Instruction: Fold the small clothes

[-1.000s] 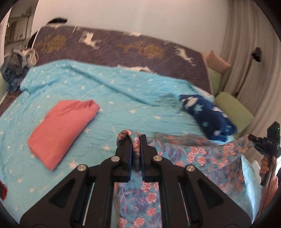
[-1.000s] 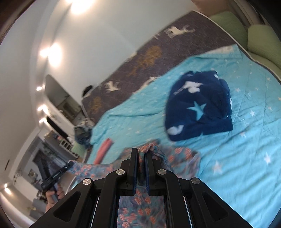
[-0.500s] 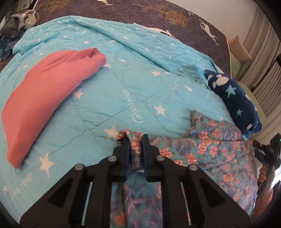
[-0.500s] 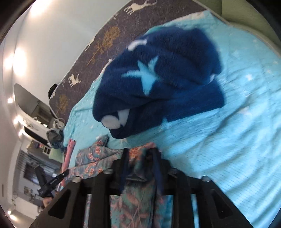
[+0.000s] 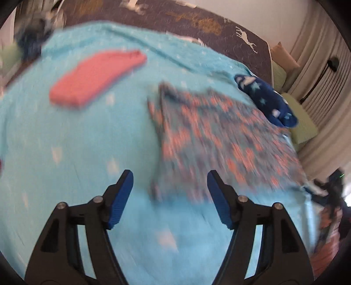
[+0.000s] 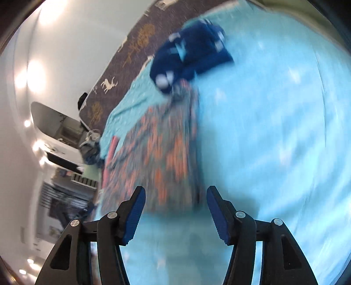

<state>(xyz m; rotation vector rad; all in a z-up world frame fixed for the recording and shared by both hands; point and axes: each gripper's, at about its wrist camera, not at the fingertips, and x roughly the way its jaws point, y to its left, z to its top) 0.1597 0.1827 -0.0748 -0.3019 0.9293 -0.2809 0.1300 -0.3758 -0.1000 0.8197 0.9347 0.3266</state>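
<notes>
**Two hand-held grippers open above a floral garment on a bed**

Left wrist view, left to right: a folded coral-pink garment point(image 5: 94, 76) lies on the turquoise star-print quilt point(image 5: 65, 142); the floral garment point(image 5: 219, 140), teal with orange-pink blossoms, lies spread flat to its right; a navy star-print fleece point(image 5: 265, 100) sits just beyond the floral garment's far right corner. The left hand-held gripper point(image 5: 170, 184) stands wide, its jaws having just been opening, with nothing between its blue pads; the floral garment's near edge lies just ahead of them. A dark bedcover point(image 5: 197, 19) with deer and tree motifs shows behind the quilt.

Right wrist view: the right hand-held gripper point(image 6: 175, 199) is likewise parted, having just been opening, and holds nothing; the floral garment's near end lies just ahead of its pads. Motion blur leaves no writing legible in either view.
</notes>
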